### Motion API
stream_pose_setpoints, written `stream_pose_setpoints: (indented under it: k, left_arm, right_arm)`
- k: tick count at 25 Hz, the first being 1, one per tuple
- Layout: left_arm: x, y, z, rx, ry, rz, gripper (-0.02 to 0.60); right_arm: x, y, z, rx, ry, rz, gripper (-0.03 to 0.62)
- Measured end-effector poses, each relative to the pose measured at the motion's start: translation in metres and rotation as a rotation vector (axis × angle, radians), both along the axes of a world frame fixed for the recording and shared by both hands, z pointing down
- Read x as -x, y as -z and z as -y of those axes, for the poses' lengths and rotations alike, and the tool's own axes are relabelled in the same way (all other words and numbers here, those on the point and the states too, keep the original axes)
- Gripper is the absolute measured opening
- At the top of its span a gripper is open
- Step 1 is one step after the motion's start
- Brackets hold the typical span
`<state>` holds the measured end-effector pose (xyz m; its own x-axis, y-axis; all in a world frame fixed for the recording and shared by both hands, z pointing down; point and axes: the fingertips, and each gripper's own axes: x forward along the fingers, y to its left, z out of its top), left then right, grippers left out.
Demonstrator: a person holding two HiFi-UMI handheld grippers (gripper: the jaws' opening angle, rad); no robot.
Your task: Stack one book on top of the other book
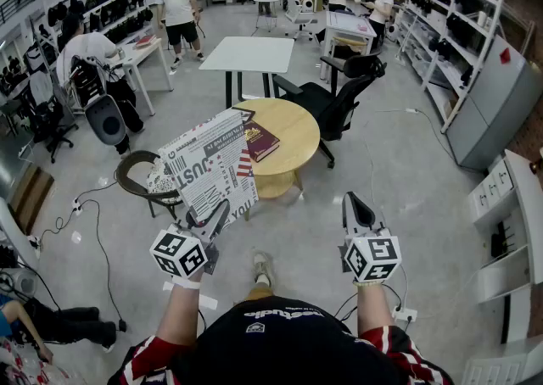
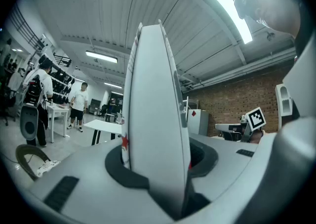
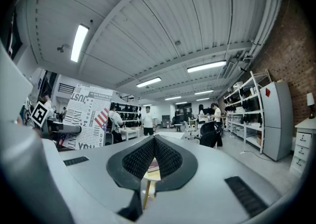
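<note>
Nearest the lens, the left gripper (image 1: 219,212) has its jaws part-way closed and clamped on the lower edge of a newspaper-print book (image 1: 208,167), which stands nearly upright with its cover tilted toward the head camera. In the left gripper view the book's edge fills the gap between the jaws. This book hangs in the air on the near side of the round wooden table (image 1: 297,125), not yet over its partner, a dark red book (image 1: 260,141) lying flat on the tabletop. The right gripper (image 1: 356,201) is held level, clear of both books, jaws tip to tip on nothing (the table shows through the slot below them). A black office chair (image 1: 344,95) and a white square table (image 1: 249,54) lie beyond. The step in hand is likely the carry: move the held book forward, tip it flat above the red one, square the edges, and release only once it rests.
</note>
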<state>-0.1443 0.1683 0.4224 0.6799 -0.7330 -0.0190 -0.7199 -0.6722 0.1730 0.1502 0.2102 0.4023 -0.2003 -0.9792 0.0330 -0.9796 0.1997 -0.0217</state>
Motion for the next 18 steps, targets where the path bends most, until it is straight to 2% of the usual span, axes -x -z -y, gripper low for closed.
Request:
stream_pose_setpoints:
  k: [12,18]
  left_arm:
    - [-0.006,0.001,0.0,-0.019,-0.018,0.028,0.169]
    - [0.004,-0.001,-0.001,-0.017,-0.018,0.016,0.169]
  right_arm:
    - [-0.003,-0.005,-0.003,0.002,-0.01,0.01,0.028]
    - [0.013,-0.005,-0.003,-0.004,0.016,0.002,0.028]
